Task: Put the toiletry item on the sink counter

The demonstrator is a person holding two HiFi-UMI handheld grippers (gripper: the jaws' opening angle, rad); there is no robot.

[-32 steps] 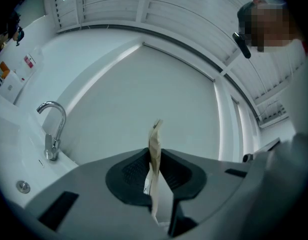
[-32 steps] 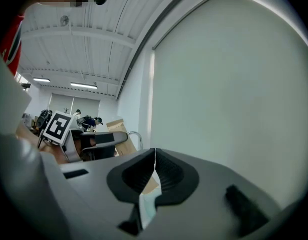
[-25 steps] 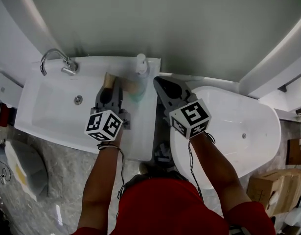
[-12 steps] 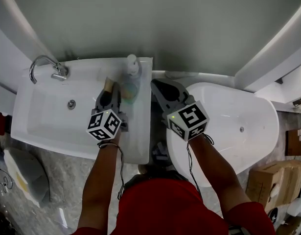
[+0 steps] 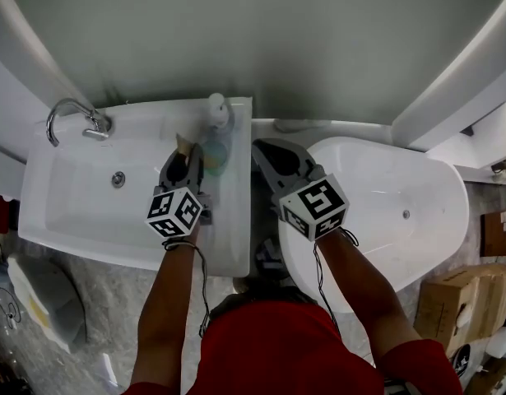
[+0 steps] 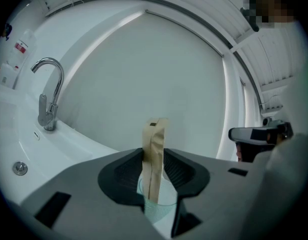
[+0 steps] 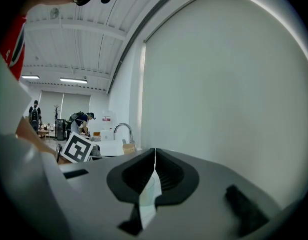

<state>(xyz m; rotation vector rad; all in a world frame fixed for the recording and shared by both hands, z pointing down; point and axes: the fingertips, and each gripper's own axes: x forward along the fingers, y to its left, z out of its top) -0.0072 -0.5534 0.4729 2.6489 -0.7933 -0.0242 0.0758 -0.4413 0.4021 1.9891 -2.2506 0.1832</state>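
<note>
Your left gripper [image 5: 183,156] has its jaws opening, about halfway apart. The tan paper pouch [image 6: 155,154] stands upright between them. Its flat faces lie just beside the ribbed pads, and the pads no longer seem to press on it (the left pad is the closer of the two). The pouch's lower end sits inside a pale green translucent cup [image 6: 162,210], directly beneath the jaw tips. The cup rests on the sink counter [image 5: 233,229], so the toiletry item stands in the cup on that counter, and its top pokes up above your jaws.

Just past the tips, slightly to the claw's right, stands a white soap dispenser [image 5: 217,109]. Off to the claw's left, across the basin, rises the chrome faucet [image 5: 71,118].

Your right gripper [image 5: 267,151] hangs to the right of the left claw, over the gap between the counter edge and the white bathtub [image 5: 401,212]. Its jaws are pressed together with only a thin seam between the pads, and nothing is caught in them.
</note>
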